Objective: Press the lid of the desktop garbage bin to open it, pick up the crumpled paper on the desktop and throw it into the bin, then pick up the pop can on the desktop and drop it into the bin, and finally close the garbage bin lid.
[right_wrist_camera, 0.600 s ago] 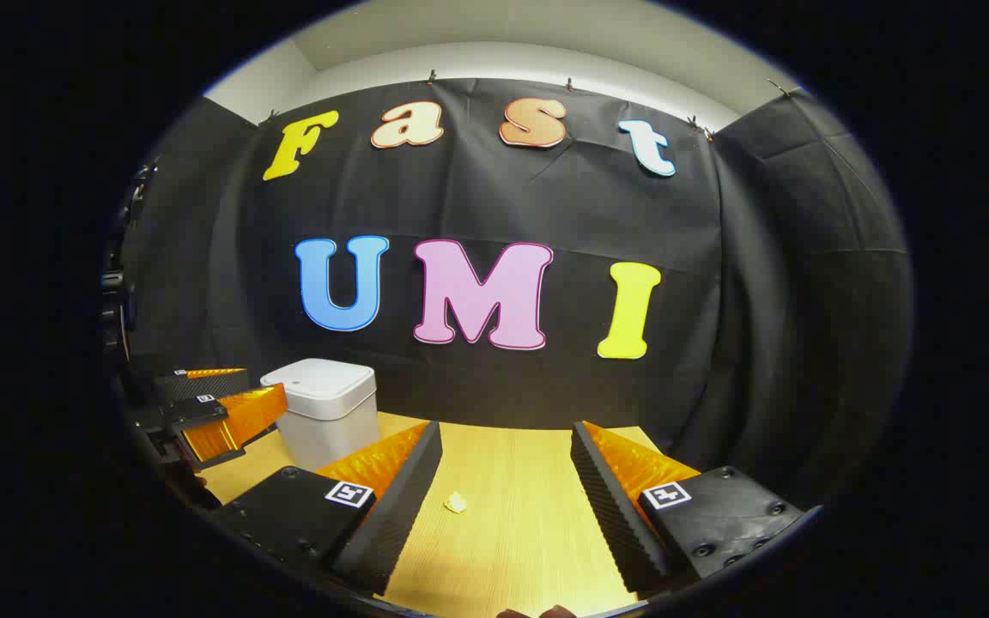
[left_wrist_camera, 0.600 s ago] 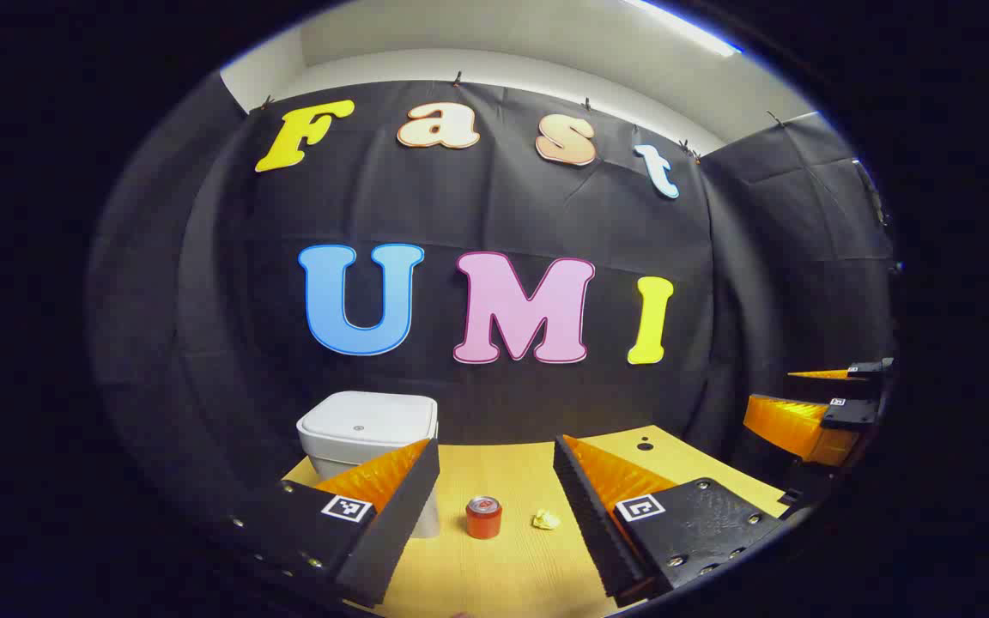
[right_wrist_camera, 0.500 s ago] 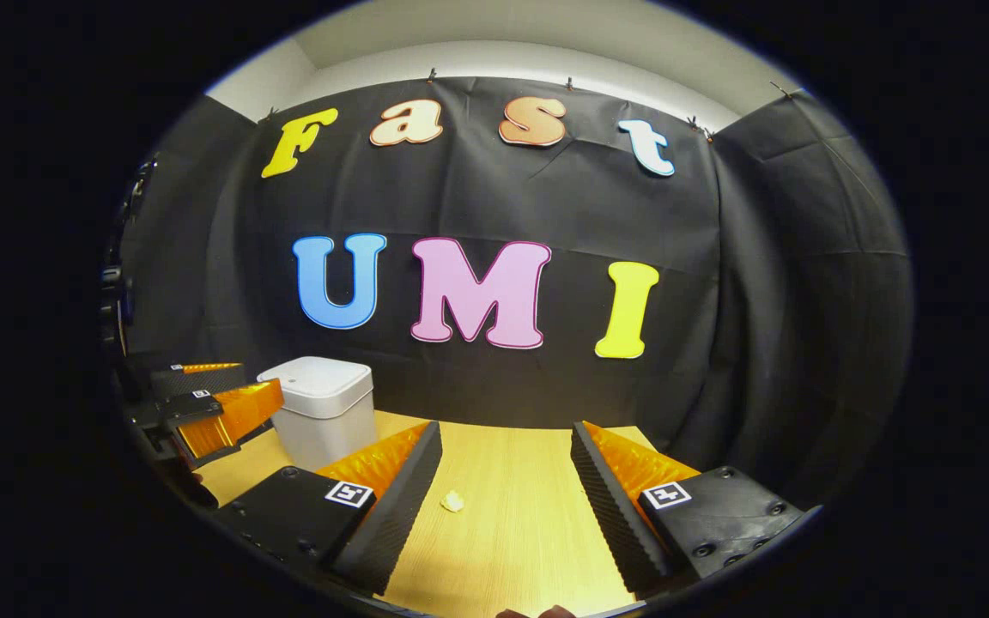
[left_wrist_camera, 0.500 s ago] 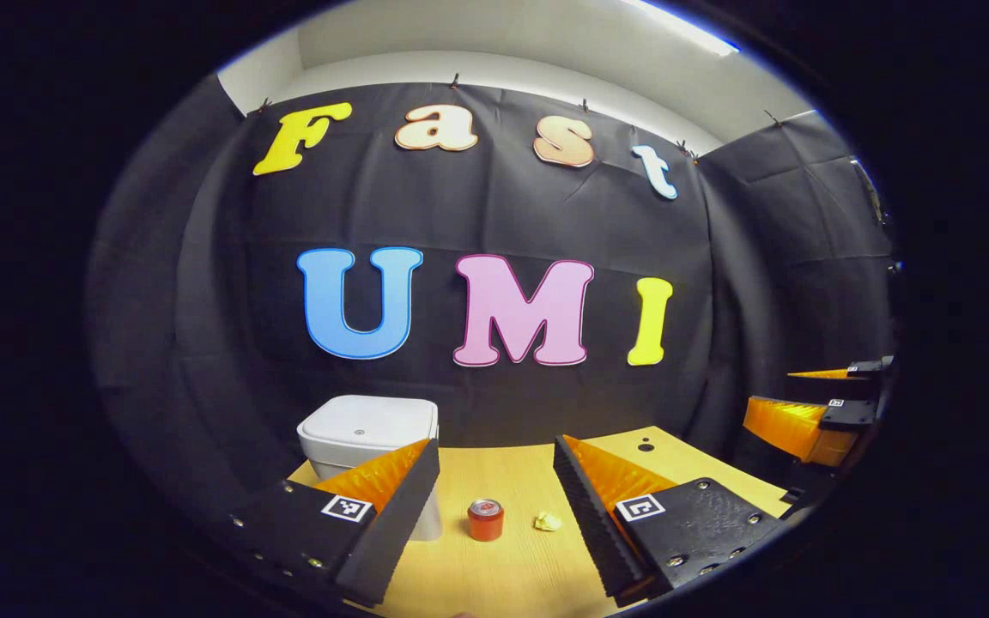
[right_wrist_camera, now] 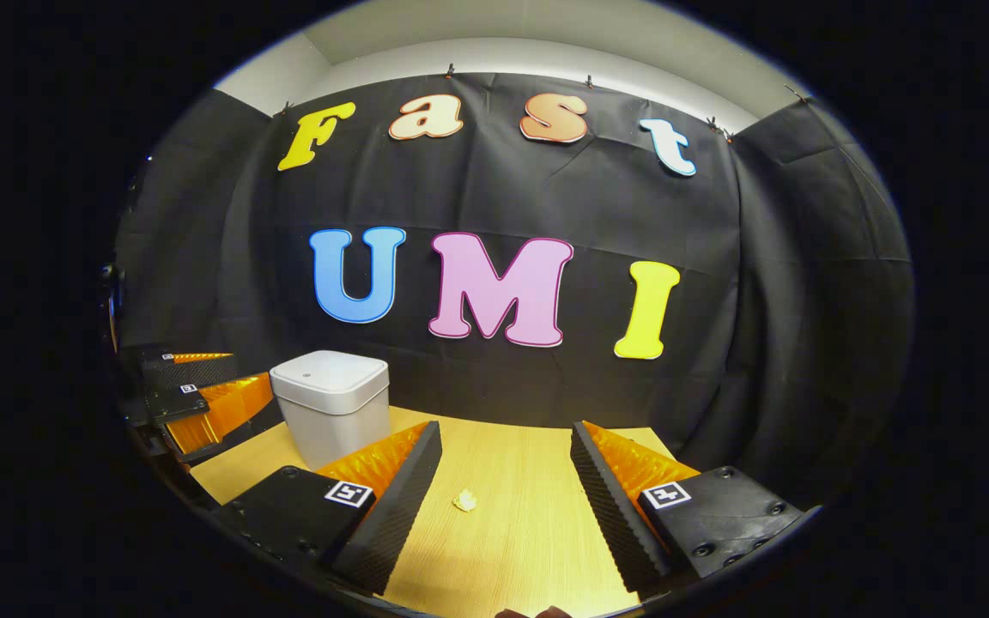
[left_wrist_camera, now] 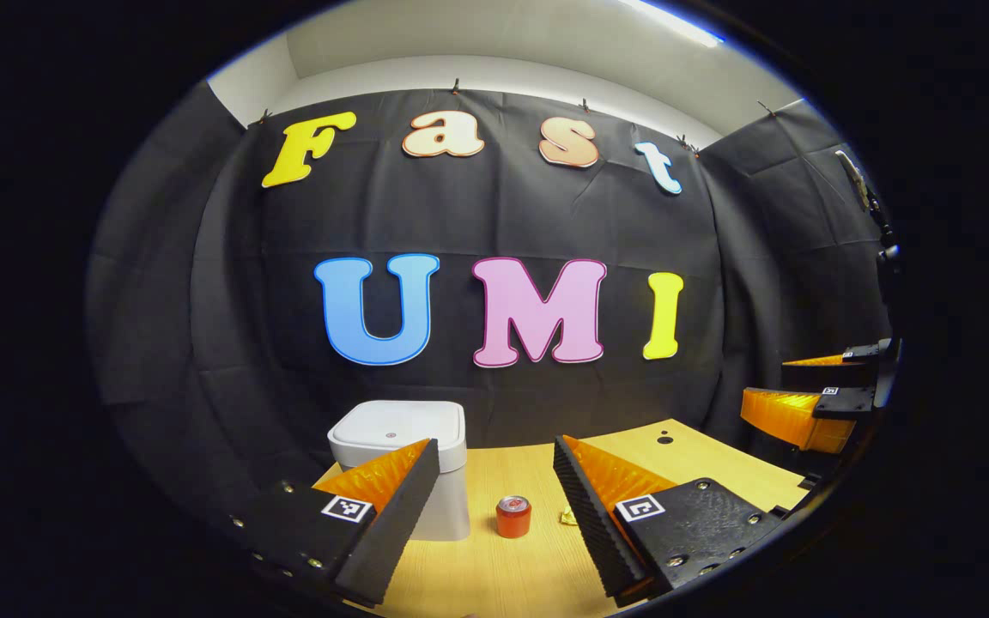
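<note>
Opening stage of the bin-clearing task. The left hand-held gripper (left_wrist_camera: 494,468) is held wide and empty above the near edge of the desk (left_wrist_camera: 700,455). The garbage bin (left_wrist_camera: 400,468) stands ahead of its left finger, lid down, so its contents cannot be told. The pop can (left_wrist_camera: 513,516) stands upright between the fingers' line of sight, just beside the bin. The crumpled paper (left_wrist_camera: 567,516) lies next to the can, partly behind the right finger.

The right hand-held gripper (right_wrist_camera: 505,468) is likewise spread wide and empty, with the paper on the desk ahead, nearer its left finger, and the bin farther off to its left. Both grippers appear held back and open, probably to leave room for pressing the lid first.
</note>
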A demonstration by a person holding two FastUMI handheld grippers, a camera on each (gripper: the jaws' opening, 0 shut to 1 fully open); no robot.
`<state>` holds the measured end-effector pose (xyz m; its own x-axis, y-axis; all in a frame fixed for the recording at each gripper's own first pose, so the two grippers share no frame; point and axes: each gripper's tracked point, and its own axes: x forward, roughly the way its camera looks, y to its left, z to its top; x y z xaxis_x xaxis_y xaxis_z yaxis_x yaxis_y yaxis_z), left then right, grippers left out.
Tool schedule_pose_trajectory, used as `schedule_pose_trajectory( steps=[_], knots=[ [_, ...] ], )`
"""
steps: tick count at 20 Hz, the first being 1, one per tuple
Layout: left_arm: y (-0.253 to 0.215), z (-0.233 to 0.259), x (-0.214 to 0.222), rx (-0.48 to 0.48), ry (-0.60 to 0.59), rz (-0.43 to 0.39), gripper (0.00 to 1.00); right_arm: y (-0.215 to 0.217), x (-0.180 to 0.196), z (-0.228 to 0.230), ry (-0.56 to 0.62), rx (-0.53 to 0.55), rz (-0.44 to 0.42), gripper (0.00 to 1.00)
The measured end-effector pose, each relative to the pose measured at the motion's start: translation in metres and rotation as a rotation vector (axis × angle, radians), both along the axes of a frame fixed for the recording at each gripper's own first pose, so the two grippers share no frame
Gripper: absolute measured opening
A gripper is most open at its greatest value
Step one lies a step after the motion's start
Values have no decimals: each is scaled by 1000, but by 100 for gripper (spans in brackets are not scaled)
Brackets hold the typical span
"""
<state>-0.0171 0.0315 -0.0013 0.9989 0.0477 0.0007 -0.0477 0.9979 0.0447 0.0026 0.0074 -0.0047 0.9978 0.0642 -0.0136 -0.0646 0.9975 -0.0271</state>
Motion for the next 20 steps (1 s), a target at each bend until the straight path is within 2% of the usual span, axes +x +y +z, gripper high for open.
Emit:
schedule_pose_trajectory(
  steps=[8,12,16,18,19,20],
  knots=[
    [3,2,-1,11,0,9,88,12,8,3,6,-12,25,98],
    [0,1,3,19,12,-4,88,4,7,4,3,-18,21,98],
    [-2,0,6,38,21,-5,83,-1,3,4,2,-20,10,98],
    [-2,0,8,49,28,-7,65,-4,1,2,7,-15,5,98],
    [0,0,8,48,28,-7,48,-6,0,1,8,-13,2,98],
    [0,-1,8,42,29,-11,46,-7,0,0,10,-12,-1,98]
  ],
)
